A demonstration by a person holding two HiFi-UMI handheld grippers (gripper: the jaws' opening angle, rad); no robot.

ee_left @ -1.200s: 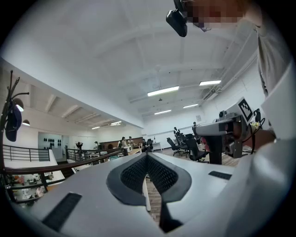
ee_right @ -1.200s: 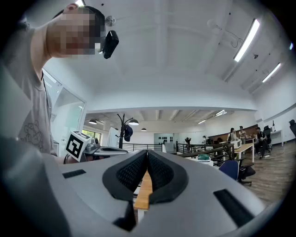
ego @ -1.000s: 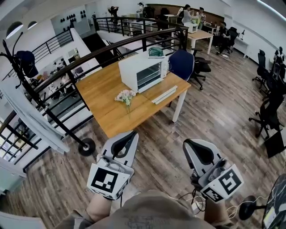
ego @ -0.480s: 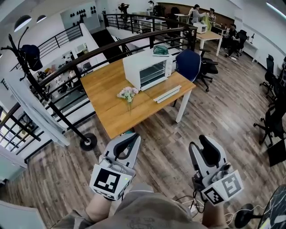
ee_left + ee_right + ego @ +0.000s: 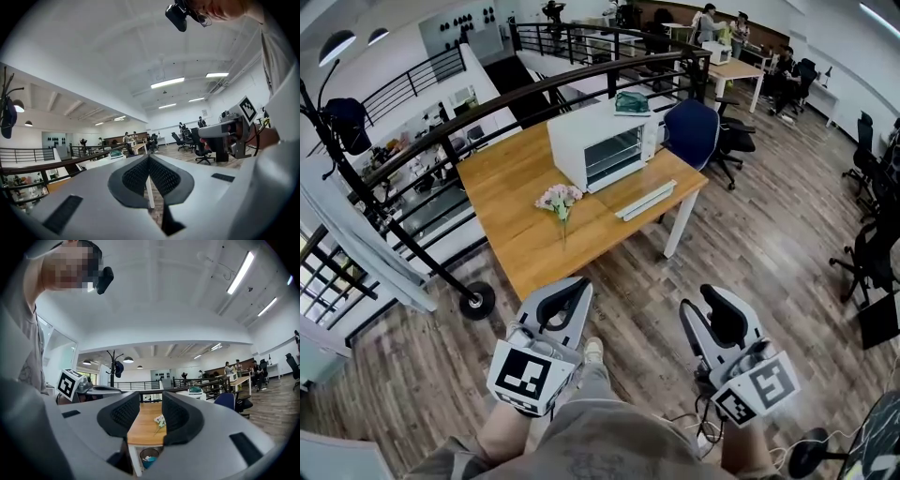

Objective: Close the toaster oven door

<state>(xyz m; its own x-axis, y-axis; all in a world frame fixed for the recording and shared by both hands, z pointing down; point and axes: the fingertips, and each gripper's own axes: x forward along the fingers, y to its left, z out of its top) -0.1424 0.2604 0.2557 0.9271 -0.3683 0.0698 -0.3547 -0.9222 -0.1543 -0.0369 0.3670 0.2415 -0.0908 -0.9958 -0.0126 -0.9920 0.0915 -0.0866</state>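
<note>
Your left gripper point(image 5: 578, 285) is pinched closed and empty. Your right gripper point(image 5: 699, 298) has its jaws opening, with nothing between them. The toaster oven point(image 5: 602, 145) sits on the wooden table point(image 5: 516, 202) at your 12 o'clock, well apart from both grippers. I can't tell the door position from here. A teal item point(image 5: 630, 104) lies on top of the oven. The flowers point(image 5: 558, 199) stand at the oven's 7 o'clock. The bin point(image 5: 148, 458) under the table holds pale scraps.

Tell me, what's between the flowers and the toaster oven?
Nothing but bare wooden table lies between the flowers and the toaster oven, as the head view shows.
</note>
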